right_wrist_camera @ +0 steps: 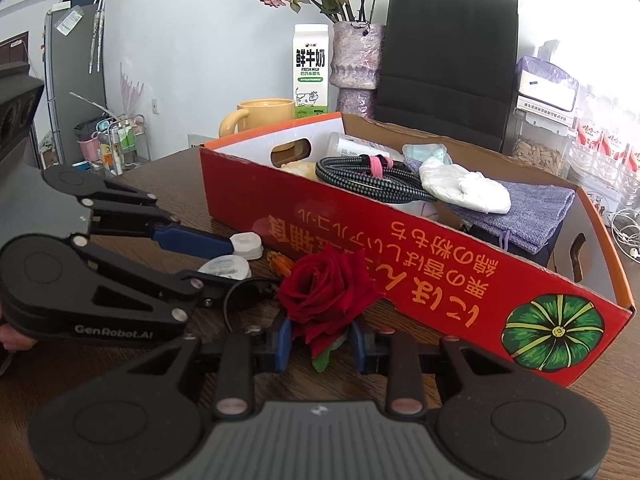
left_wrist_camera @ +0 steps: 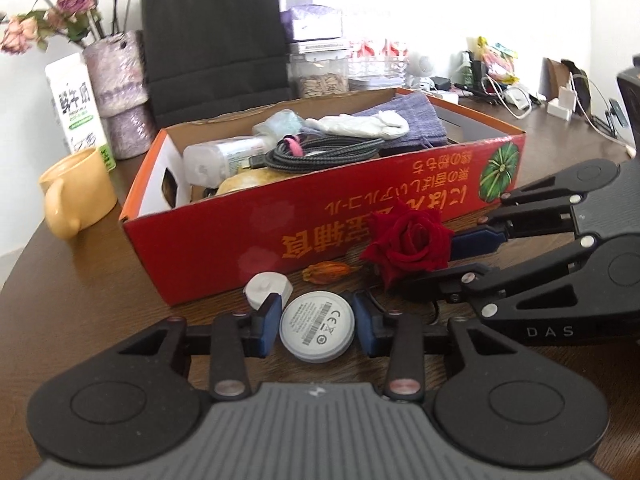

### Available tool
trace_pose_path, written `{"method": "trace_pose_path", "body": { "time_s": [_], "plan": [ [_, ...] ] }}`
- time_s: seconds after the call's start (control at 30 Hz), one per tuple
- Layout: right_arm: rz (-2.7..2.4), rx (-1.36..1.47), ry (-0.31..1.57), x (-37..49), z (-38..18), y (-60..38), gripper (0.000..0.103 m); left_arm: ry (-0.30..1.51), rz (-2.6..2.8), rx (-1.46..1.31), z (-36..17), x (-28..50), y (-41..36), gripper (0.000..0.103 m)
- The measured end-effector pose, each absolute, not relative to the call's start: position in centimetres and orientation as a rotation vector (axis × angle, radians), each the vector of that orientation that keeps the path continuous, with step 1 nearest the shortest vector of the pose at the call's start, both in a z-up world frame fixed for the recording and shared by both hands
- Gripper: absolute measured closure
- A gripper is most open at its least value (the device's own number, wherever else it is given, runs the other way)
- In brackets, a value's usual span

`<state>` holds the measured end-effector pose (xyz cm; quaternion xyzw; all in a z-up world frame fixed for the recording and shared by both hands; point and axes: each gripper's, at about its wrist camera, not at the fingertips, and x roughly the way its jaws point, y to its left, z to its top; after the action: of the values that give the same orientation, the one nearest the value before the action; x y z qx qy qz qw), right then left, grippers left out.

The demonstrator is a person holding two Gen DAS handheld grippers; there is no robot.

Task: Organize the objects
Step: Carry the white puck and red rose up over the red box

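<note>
Red box (left_wrist_camera: 320, 236) already holds cable, towel, bottle. In front of it: left gripper (left_wrist_camera: 317, 326) brackets the white disc (left_wrist_camera: 317, 327), fingers apart; right gripper (right_wrist_camera: 320, 340) clamps the red rose (right_wrist_camera: 324, 292). White cap (left_wrist_camera: 267, 290) and dried bud (left_wrist_camera: 326, 273) remain out, by the box.

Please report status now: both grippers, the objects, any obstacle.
Left gripper open, fingers either side of white disc on table. Right gripper around red rose, grip unclear. Red box just ahead, already crowded.
</note>
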<state>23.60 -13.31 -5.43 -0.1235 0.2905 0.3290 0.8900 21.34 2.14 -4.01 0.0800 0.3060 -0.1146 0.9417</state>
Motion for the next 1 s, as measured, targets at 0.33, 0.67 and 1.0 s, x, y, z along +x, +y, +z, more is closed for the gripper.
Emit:
{"method": "trace_pose_path", "body": {
  "time_s": [0.33, 0.67, 1.0],
  "plan": [
    [0.669, -0.278, 0.593, 23.3, -5.5, -13.0, 0.076, 0.6, -0.195, 0.082, -3.3, 19.8, 3.1, 0.064],
    [0.667, -0.125, 0.531, 23.3, -4.3, -14.3, 0.05, 0.629, -0.227, 0.068, -3.9, 19.4, 2.4, 0.064],
    [0.694, -0.118, 0.657, 25.1, -5.1, -13.1, 0.052, 0.621, -0.25, 0.114, -4.1, 19.2, 1.5, 0.063]
  ]
}}
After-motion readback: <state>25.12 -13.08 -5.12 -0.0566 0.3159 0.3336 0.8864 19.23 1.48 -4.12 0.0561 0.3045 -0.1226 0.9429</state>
